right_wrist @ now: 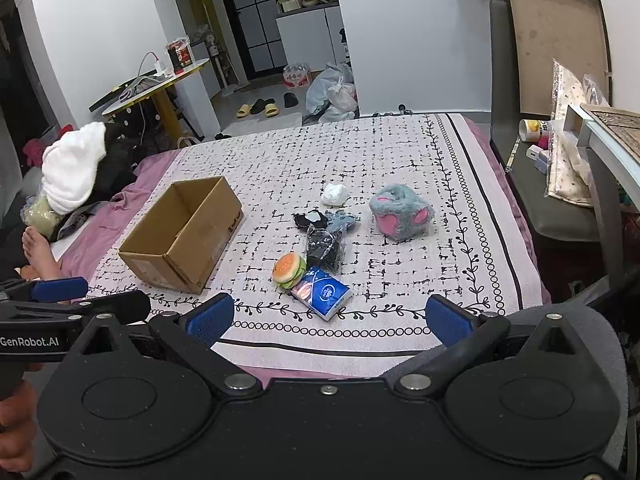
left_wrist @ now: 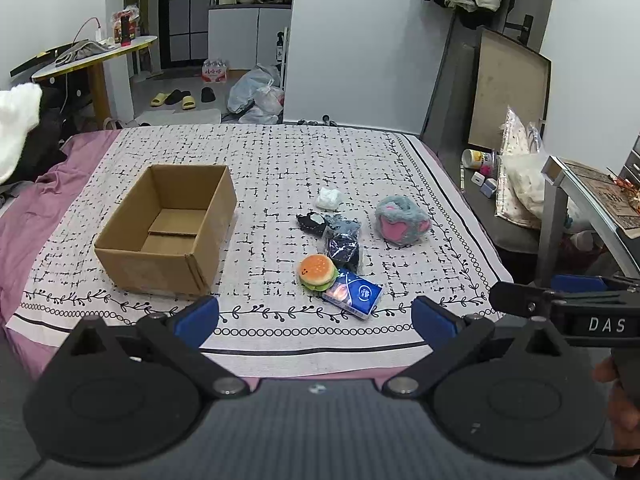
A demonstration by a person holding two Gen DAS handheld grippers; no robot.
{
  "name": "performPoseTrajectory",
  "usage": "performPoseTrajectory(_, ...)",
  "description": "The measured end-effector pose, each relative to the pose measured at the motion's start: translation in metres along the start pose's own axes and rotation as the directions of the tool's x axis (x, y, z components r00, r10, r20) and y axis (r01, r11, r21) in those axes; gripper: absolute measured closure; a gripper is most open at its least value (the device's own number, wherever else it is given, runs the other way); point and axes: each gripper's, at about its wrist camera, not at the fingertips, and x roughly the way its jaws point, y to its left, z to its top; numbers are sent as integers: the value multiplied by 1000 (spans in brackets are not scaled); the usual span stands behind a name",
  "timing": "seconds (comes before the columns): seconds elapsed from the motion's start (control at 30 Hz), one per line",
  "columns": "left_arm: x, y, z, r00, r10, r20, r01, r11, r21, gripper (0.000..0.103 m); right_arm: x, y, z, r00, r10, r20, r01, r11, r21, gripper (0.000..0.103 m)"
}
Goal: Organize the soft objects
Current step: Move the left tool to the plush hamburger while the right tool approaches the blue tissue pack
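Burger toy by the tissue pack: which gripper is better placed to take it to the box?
Probably the left gripper: it is open, and the burger toy lies almost straight ahead of it with the cardboard box on its side. The right gripper is open too.

There is one cardboard box (left_wrist: 168,236) on the bed (left_wrist: 280,152). Beside it lie seven soft things: one toy burger (left_wrist: 318,272), one blue pack of tissues (left_wrist: 354,294), one dark bundle in a clear bag (left_wrist: 343,252), one small black and white thing (left_wrist: 312,222), one small blue-grey thing (left_wrist: 344,224), one white crumpled lump (left_wrist: 328,199), and one fluffy grey toy with pink paw pads (left_wrist: 402,220). On the floor far back are two yellow slippers (left_wrist: 172,100) and three black ones (left_wrist: 188,95).
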Motion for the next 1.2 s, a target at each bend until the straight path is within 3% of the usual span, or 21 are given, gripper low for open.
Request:
performPoseTrajectory(0.33,19,5,7,1000,-10,-5,10,1000,-16,1,20,0,2,1000,-4,-15,4,1000,4,0)
performPoseTrajectory(0.87,77,13,20,996,-49,-78,44,997,-65,1,75,-15,4,996,25,-88,-21,999,45,0)
performPoseTrajectory(1.2,116,27,34,996,-12,-89,3,994,-109,3,116,-21,5,988,50,-149,-49,999,13,0)
